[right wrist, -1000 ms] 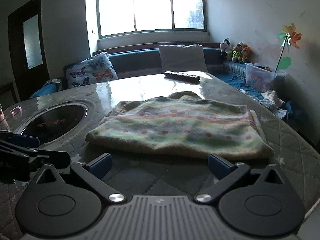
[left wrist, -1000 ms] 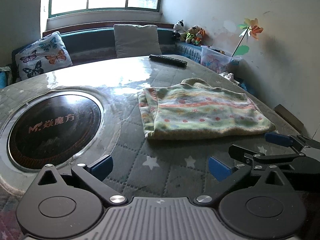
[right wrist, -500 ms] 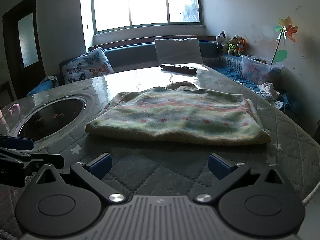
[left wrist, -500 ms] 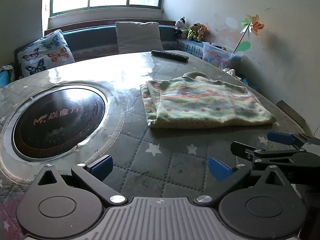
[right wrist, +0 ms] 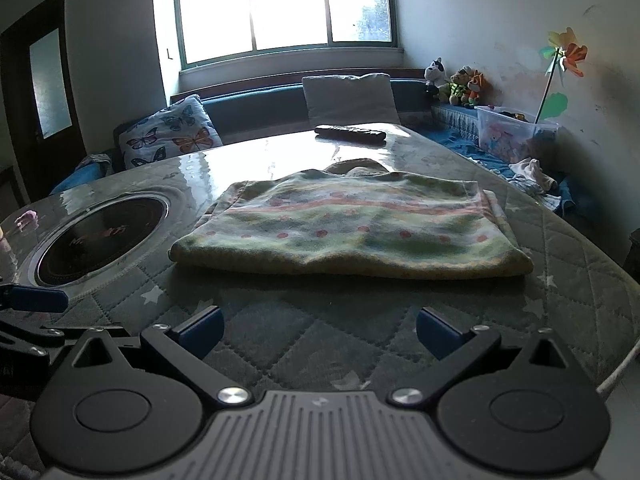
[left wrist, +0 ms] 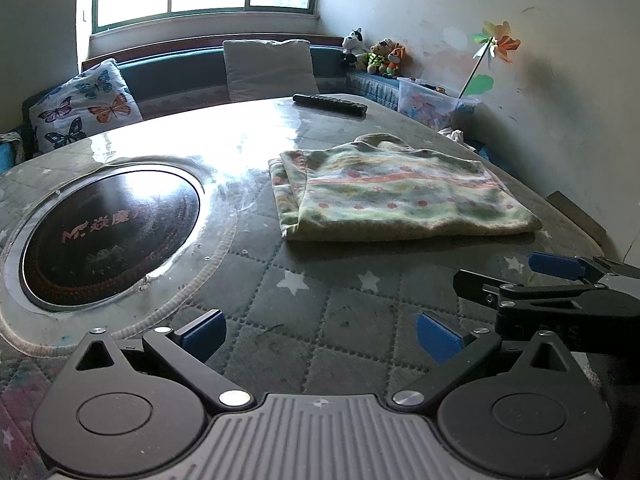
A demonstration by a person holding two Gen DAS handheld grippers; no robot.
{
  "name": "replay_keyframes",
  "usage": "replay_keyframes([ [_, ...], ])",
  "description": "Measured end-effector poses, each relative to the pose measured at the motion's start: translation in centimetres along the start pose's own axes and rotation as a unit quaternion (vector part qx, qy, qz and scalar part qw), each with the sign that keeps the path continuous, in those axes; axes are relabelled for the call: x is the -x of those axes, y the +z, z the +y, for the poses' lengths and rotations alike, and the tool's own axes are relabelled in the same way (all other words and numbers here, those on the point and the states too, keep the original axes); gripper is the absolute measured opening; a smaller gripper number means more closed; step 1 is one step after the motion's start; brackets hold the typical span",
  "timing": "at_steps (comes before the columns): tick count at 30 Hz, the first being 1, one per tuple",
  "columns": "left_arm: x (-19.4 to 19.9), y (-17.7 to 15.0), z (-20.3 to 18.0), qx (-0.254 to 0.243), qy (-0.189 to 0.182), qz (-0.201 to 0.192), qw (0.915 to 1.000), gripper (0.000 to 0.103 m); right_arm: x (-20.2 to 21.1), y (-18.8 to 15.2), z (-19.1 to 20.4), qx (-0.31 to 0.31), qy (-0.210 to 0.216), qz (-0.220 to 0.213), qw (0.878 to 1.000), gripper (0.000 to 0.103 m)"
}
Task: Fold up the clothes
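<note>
The folded garment (right wrist: 348, 224), a green fleece top with pink stripes and dots, lies flat on the quilted surface (right wrist: 320, 332), doubled over with its thick folded edge facing you and its neckline on the far side. Its long axis runs left to right across your reach.

From your right hand-held gripper (right wrist: 318, 332) the garment sits straight ahead, near but not touching, filling the middle of that view. From your left hand-held gripper (left wrist: 320, 334) it lies ahead and off to the right, farther away, so your right hand looks the nearer one for any next fold or lift. Both hand-held grippers are spread wide and grasp nothing; each hangs low over bare quilting short of the cloth.

The left view shows the garment's left end, where stacked layers (left wrist: 286, 196) stick out a little from under the top layer, and it catches your right hand-held gripper (left wrist: 560, 280) from the side at its lower right. The right view shows instead the right end and the full near fold.

Beyond the cloth a remote control (right wrist: 350, 132) lies at the far edge, well apart. The round glass cooktop (left wrist: 108, 232) is set into the surface left of the garment.
</note>
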State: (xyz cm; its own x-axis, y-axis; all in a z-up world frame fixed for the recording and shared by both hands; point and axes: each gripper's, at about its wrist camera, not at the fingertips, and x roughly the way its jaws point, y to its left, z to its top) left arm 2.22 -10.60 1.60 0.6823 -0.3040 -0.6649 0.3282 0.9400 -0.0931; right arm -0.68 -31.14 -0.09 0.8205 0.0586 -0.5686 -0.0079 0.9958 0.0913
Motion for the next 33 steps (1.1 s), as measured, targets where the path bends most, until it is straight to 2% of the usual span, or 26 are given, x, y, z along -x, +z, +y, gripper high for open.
replay_keyframes([
  [33, 1.0, -0.9, -1.9, -0.015, -0.010, -0.001, 0.9998, 0.103, 1.4, -0.9, -0.4, -0.018, -0.001, -0.008, 1.000, 0.103],
])
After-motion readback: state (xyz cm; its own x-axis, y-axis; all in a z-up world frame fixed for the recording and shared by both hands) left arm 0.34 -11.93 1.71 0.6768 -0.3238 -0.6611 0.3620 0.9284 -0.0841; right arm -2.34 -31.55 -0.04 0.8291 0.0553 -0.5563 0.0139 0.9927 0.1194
